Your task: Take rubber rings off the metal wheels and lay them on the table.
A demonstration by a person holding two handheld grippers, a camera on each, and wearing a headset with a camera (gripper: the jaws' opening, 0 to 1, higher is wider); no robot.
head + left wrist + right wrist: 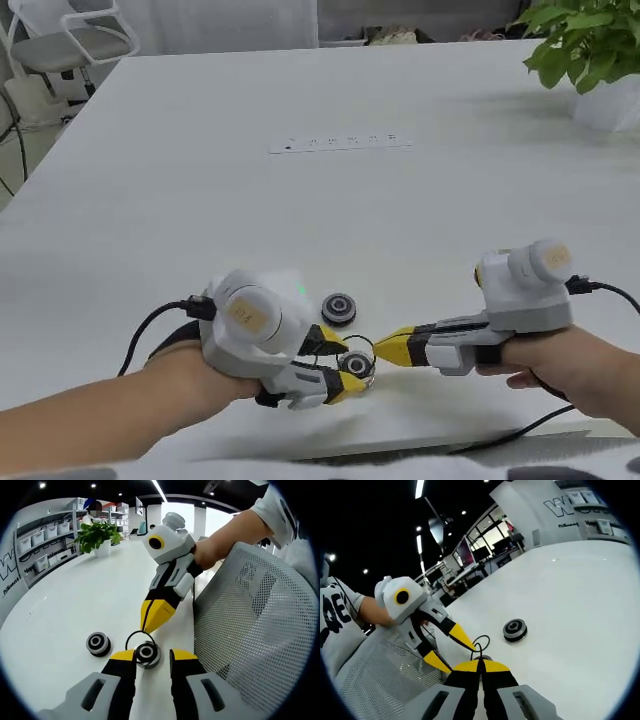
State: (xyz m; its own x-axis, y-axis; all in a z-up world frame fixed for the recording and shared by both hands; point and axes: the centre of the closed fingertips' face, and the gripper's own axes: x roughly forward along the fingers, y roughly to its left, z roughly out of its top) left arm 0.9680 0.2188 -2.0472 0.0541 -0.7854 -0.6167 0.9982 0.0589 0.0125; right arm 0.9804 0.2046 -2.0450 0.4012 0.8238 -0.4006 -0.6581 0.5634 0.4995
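While the left hand-held gripper [342, 366] is sitting low at the near edge of the desk [400, 220], its jaws are straddling a metal wheel [355, 363] that's lying flat there. In the left gripper view one jaw is touching the wheel, but a sliver of desk is showing at the other. So honestly I can't tell if it's really clamping the wheel or just bracketing it.

The right hand-held gripper [378, 352] is pointing in from the right with its jaws pressed tight together, and it's pinching the rubber ring [135, 632]. That ring is standing up as a thin black loop, with its bottom down at the wheel and its top caught at the right gripper's tips.

A second wheel [338, 308], with a dark band around its rim, is lying on the desk just beyond the first one and a touch to the left, apart from both grippers.

Way off at the far right corner a potted plant [585, 40] is sitting on the desk. A mesh chair back [250, 620] is showing right by the near edge in the left gripper view.
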